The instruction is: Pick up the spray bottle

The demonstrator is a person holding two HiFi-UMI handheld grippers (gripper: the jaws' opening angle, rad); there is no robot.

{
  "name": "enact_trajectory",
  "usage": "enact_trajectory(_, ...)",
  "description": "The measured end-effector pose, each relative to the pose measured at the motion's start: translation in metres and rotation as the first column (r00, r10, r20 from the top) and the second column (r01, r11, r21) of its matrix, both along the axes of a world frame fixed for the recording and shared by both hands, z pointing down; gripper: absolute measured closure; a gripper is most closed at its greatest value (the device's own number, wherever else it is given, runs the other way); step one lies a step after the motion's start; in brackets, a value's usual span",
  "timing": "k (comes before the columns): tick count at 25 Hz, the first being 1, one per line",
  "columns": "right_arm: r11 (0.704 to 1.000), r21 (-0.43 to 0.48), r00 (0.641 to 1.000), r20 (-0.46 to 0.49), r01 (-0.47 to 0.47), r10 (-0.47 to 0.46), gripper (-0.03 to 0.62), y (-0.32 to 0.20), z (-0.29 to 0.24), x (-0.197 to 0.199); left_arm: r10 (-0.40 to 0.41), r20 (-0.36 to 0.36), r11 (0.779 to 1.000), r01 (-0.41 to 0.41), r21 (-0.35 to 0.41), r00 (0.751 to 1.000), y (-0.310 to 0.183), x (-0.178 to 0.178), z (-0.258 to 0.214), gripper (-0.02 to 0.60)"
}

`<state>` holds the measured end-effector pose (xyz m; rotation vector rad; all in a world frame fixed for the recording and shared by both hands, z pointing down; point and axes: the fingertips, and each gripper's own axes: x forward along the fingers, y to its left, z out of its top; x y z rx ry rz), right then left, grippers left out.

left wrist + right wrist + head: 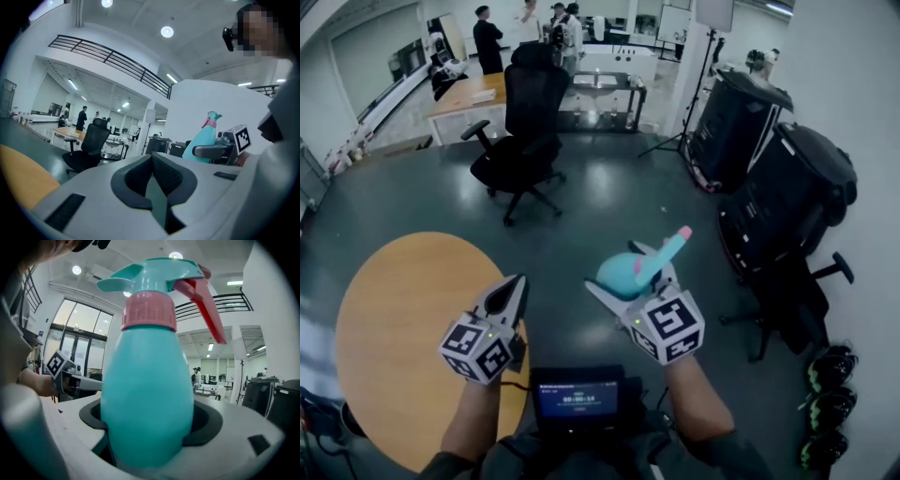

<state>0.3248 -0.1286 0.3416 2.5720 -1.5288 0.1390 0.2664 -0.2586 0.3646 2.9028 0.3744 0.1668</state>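
- Right gripper (612, 265): jaws spread wide and pinching the spray bottle (621, 274) round its belly. In the right gripper view the dark pads (208, 425) press on both flanks of the bottle (147, 394).
- Bottle position: lower centre of the head view, clear of the round wooden table (384, 319) at lower left, with dark floor behind it and its nozzle tilted toward upper right.
- Left gripper (514, 289): jaws pressed together, nothing between them. In the left gripper view the closed pads (161, 176) meet along one line.
- Right gripper view only: teal body, pink collar (149, 310), red trigger (206, 310) at upper right, teal nozzle pointing to upper left. The left gripper's marker cube (56, 364) shows at mid left.
- Left gripper view only: the bottle (204, 140) side-on at right of centre, upright, clamped beside the right gripper's marker cube (240, 139).
- Head view only: both forearms, a black office chair (525, 122) at upper centre, people (487, 37) standing at the top edge, and a small screen (578, 397) at bottom centre.
- Writing: no label or brand is visible on the bottle. The cubes carry black-and-white square patterns, no letters. The screen shows digits too small to read with certainty.
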Motion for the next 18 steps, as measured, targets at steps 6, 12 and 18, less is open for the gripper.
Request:
enact_trajectory(6,0.991,0.010,0.991,0.025,-0.133,0.133,0.155,0.038,0.001,0.023,0.125,-0.006,0.992,-0.124,0.033,0.992,0.030,0.034,-0.007,0.580)
enact_trajectory(12,0.988,0.022,0.988,0.036,-0.152,0.151,0.155,0.036,0.004,0.036,0.151,0.011,0.987,-0.151,0.049,0.989,0.030,0.052,-0.005,0.580)
enact_trajectory(18,0.986,0.020,0.986,0.027,-0.165,0.164,0.157,0.026,0.002,0.043,0.135,0.003,0.989,-0.135,0.057,0.991,0.017,0.058,-0.010,0.580)
